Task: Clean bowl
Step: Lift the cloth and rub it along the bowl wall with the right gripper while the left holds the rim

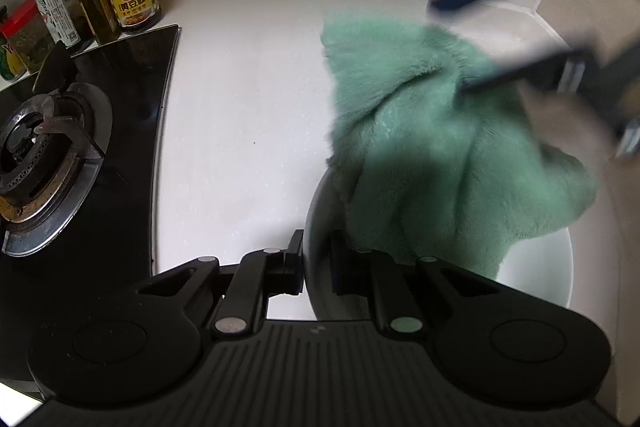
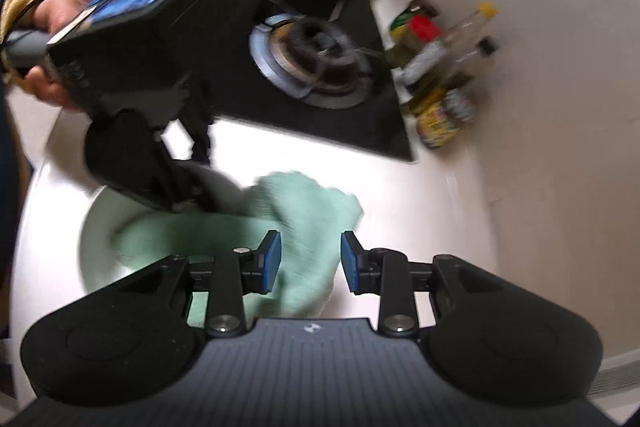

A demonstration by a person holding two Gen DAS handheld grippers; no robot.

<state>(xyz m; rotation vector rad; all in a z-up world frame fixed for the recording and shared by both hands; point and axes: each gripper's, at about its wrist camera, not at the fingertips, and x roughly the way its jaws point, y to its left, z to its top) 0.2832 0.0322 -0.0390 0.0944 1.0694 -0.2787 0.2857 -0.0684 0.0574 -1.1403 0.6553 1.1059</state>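
The bowl sits at the lower right of the left wrist view, on the white counter beside the stove, its rim pinched between the narrow fingers of the left gripper. A green cloth lies draped over and into it. The right gripper hovers over the cloth with its blue pads spread wide, gripping nothing. This looks like a pause in the wiping step; next, the right gripper probably needs to close on the cloth and rub it round the inside while the left steadies the rim
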